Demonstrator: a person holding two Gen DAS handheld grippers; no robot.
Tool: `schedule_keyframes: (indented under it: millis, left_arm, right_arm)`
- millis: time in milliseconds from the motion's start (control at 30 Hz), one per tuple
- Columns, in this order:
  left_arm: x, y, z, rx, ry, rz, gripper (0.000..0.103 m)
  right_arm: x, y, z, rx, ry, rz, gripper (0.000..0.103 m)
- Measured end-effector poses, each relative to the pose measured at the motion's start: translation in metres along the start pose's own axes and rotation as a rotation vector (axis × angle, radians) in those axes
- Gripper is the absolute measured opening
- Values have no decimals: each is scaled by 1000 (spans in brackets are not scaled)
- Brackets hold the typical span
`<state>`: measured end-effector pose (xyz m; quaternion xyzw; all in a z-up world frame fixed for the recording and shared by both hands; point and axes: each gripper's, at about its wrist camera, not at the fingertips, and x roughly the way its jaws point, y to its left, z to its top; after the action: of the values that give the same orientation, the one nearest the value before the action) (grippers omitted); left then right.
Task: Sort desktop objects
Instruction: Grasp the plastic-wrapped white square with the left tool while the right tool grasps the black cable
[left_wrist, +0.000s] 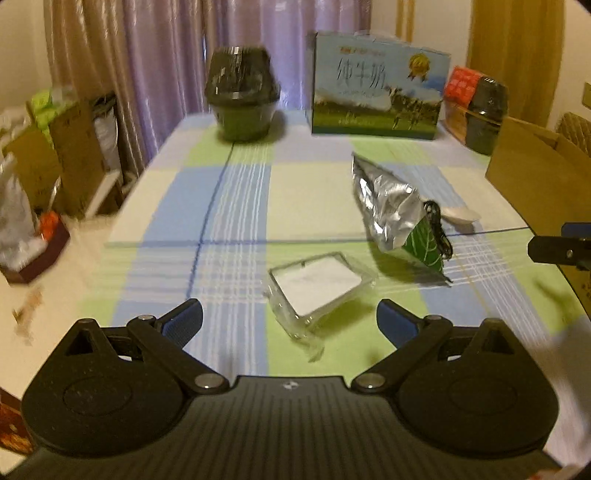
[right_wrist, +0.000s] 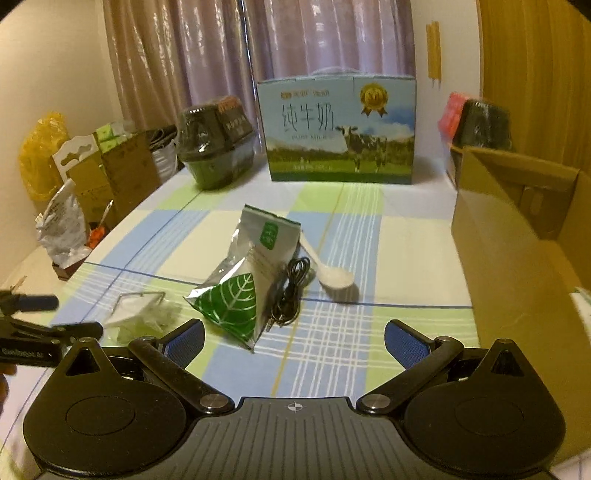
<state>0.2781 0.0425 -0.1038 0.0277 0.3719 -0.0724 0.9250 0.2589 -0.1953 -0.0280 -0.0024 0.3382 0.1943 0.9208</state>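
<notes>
A clear plastic box with a white pad inside (left_wrist: 318, 286) lies on the checked tablecloth just ahead of my left gripper (left_wrist: 290, 319), which is open and empty. The same box (right_wrist: 138, 312) shows low on the left in the right wrist view. A silver foil bag with a green leaf print (left_wrist: 397, 216) (right_wrist: 245, 280) lies mid-table. Beside it are a coiled black cable (right_wrist: 291, 291) (left_wrist: 439, 230) and a white spoon (right_wrist: 327, 267) (left_wrist: 460, 216). My right gripper (right_wrist: 293, 339) is open and empty, hovering short of the bag and cable.
An open cardboard box (right_wrist: 517, 236) (left_wrist: 532, 177) stands at the table's right edge. At the back are a milk carton case (right_wrist: 338, 131) (left_wrist: 378, 86) and dark wrapped bowls (right_wrist: 214, 142) (left_wrist: 242, 99) (right_wrist: 484, 123). Boxes and bags crowd the floor on the left (right_wrist: 92, 177).
</notes>
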Motion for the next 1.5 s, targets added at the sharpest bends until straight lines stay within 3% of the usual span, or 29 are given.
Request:
schedule_keyframes:
  millis: [233, 400, 533, 867, 1067, 1233, 1500]
  left_arm:
    - [21, -6, 8, -70, -38, -21, 99]
    - [39, -18, 15, -67, -31, -2, 98]
    - [59, -23, 17, -63, 24, 15, 89]
    - [75, -29, 21, -30, 25, 64, 79]
    - [73, -30, 23, -23, 22, 38, 72]
    - [73, -32, 23, -14, 25, 31, 71]
    - [75, -32, 21, 3, 41, 39, 76]
  right_arm:
    - [27, -9, 8, -6, 7, 18, 100]
    - [47, -13, 9, -1, 45, 39, 86]
    - [62, -15, 9, 12, 78, 58, 74]
    - [92, -18, 13, 46, 106, 63, 58]
    - [107, -22, 16, 94, 97, 81, 49]
    - [121, -20, 17, 60, 95, 48, 44]
    - [132, 0, 13, -100, 82, 3, 40]
